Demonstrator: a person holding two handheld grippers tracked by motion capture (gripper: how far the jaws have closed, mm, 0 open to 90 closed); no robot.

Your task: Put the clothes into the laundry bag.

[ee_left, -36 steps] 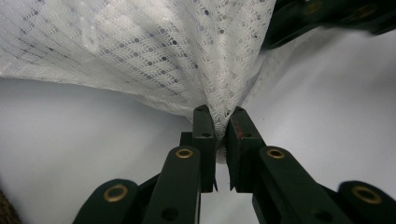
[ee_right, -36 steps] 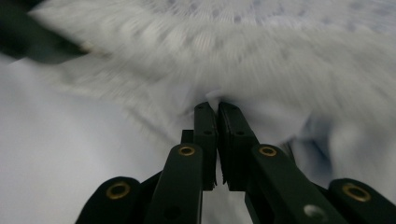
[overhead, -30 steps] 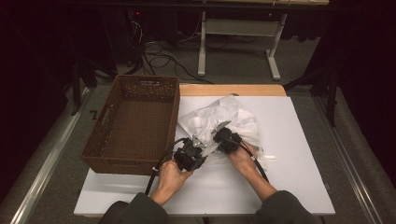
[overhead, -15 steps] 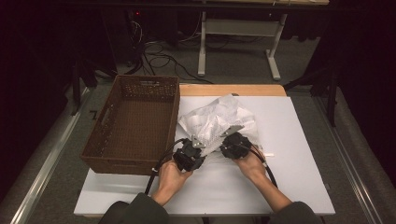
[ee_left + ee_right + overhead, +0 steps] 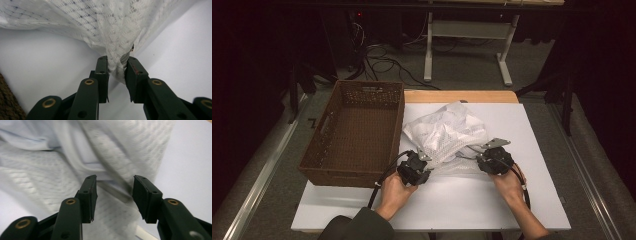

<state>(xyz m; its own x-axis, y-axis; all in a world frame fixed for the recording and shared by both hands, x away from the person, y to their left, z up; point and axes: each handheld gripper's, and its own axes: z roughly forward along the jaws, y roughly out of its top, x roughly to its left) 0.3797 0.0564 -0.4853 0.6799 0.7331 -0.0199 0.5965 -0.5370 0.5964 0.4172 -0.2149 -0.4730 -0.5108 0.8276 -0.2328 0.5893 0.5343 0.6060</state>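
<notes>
Gripping white mesh cloth (image 5: pixel 110 27) fold: left tool (image 5: pixel 117 72). Right tool (image 5: pixel 114 192) wide, just opened, cloth blurred beneath.

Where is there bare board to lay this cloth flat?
Bare white board lies along the near edge between the hands, and right of the right gripper. The brown wicker basket is empty. The crumpled white mesh cloth crowds the middle, gathered between the left gripper jaws.
</notes>
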